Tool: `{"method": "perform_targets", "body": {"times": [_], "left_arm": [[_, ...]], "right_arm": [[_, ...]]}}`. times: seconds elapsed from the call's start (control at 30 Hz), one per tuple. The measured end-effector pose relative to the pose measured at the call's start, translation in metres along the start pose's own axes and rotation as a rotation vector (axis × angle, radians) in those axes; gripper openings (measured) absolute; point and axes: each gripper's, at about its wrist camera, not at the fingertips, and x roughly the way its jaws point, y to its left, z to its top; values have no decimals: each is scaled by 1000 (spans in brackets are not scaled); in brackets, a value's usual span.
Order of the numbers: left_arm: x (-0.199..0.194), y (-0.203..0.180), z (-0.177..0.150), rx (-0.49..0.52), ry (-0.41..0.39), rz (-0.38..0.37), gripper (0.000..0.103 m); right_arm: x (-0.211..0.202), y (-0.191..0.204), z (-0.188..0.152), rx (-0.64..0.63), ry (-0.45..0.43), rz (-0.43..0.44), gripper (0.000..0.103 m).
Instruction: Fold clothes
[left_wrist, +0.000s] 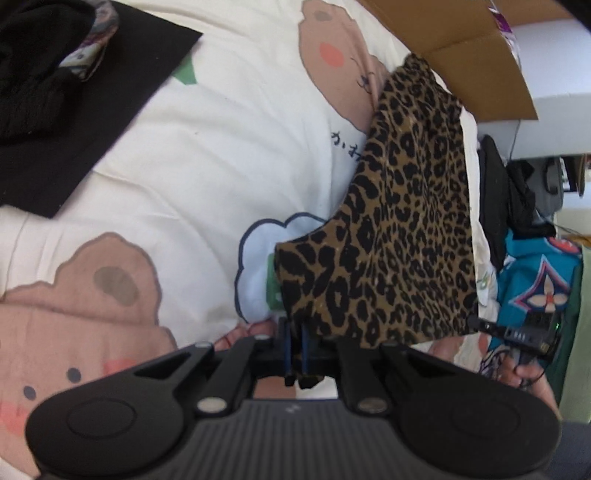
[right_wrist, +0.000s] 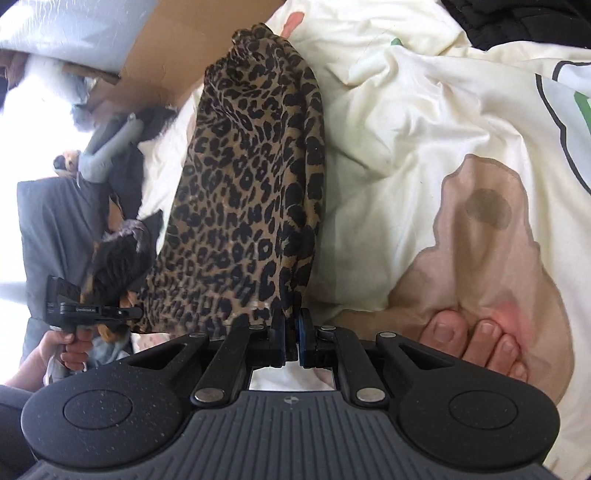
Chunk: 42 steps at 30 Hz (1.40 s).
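The left gripper (left_wrist: 297, 332) is clenched on one lower corner of the leopard-print cloth (left_wrist: 402, 229), and the right gripper (right_wrist: 291, 325) is clamped on the other corner. The cloth hangs stretched between them, lifted above the cream bedcover (left_wrist: 221, 140) printed with bears. A black mat (left_wrist: 85, 122) lies farther off; a cardboard box (left_wrist: 472, 55) stands behind the cloth; bare toes (right_wrist: 476, 339) rest on the cover
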Motion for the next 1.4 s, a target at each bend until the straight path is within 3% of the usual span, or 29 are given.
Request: {"method": "perform_targets", "body": {"times": [0.17,0.4,0.43,0.5,0.57,0.67,0.93,1.03,1.2,1.4], "left_arm": [[12,6,6,-20,2,32,6],[21,6,14,-13,28,57,8],[23,6,14,-14,32,65,11],[23,4,11,-5,35,83,14],[23,3,11,2,28,97,23],[17,2,12,1,6,112,34],[-17,-16,40,66,-144,172,35],[-14,-39,56,108,-191,128,36],[9,-76,78,193,-203,89,35],[38,-107,94,267,-205,77,28]], "right_arm": [[13,1,-2,-43,37,-68,5],[14,-1,-4,-57,47,-70,9],[15,-1,-4,-62,50,-76,10],[16,-1,-3,-81,50,-99,25],[19,-1,-1,-91,46,-123,31],[16,-1,4,-94,29,-148,31],[-2,19,32,-190,-119,-160,31],[6,33,44,-247,-136,-191,31],[22,46,59,-318,-168,-244,31],[39,42,79,-298,-202,-258,31]]}}
